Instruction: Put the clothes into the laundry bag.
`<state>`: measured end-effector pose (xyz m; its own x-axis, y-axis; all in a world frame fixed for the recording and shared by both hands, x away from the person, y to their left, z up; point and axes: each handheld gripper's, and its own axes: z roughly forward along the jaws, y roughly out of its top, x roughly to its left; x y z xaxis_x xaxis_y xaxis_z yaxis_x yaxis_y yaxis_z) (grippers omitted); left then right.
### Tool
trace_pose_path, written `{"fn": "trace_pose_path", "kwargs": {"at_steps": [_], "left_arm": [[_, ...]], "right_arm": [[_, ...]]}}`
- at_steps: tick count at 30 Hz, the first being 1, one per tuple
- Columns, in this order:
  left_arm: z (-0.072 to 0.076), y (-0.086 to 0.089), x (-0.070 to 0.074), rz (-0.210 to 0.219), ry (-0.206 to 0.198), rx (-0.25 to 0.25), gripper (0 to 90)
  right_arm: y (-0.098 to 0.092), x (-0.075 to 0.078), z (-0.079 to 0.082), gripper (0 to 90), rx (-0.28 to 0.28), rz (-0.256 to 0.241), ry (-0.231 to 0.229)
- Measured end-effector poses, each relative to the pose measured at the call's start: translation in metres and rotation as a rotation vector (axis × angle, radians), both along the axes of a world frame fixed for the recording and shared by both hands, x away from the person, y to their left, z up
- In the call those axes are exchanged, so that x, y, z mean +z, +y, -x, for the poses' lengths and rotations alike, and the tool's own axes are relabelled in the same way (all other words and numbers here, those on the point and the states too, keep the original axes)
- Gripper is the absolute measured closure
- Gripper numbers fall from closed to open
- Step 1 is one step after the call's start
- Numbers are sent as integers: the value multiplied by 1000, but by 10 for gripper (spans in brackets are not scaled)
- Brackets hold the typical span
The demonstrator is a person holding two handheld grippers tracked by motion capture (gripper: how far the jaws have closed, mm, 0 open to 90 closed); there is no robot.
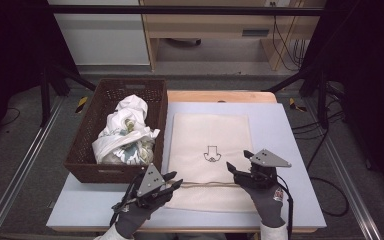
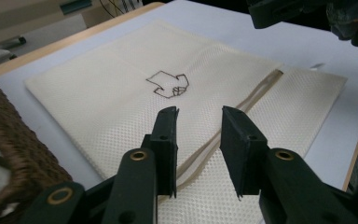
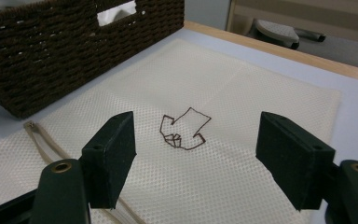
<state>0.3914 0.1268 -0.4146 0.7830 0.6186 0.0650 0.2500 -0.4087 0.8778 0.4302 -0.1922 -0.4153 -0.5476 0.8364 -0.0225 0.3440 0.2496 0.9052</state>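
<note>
From above, we see a flat cream mesh laundry bag (image 1: 210, 150) lying right of the brown wicker basket (image 1: 87, 165), both grippers at its near end. Our left gripper (image 2: 199, 126) hovers part-open over the bag's zipper (image 2: 242, 109). Our right gripper (image 3: 196, 154) gapes wide above the bag's brown arrow emblem (image 3: 185, 128).

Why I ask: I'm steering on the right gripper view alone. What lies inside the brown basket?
Observer: A crumpled white cloth with a greenish print is heaped in the basket, up to about its rim.
Operator: And the other gripper?
Observer: The left gripper is open and holds nothing. Its jaws are poised over the zipper at the near left part of the mesh bag.
Operator: How does mine sit relative to it?
Observer: From the high view, the right gripper is also open. It is over the bag's near right part, apart from the left one.
</note>
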Motion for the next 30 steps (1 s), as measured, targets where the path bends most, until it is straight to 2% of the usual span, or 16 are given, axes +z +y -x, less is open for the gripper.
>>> {"fn": "trace_pose_path", "kwargs": {"at_steps": [5,9,14,19,24,26,30], "left_arm": [[-2,-13,-17,-50,44,-30,750],[-4,-24,-31,-88,76,-47,807],[-6,-33,-47,-127,115,-64,850],[-7,-39,-57,-158,138,-79,875],[-9,-41,-64,-172,155,-85,882],[-9,-42,-67,-180,157,-86,882],[-9,-42,-69,-174,153,-84,883]], "right_arm": [[9,-9,-3,335,34,7,28],[17,-18,-6,389,63,19,68],[31,-33,-10,436,102,60,110],[47,-48,-12,500,150,115,154],[55,-60,-13,589,174,157,201],[56,-61,-13,607,177,171,206],[58,-64,-12,709,206,204,229]]}}
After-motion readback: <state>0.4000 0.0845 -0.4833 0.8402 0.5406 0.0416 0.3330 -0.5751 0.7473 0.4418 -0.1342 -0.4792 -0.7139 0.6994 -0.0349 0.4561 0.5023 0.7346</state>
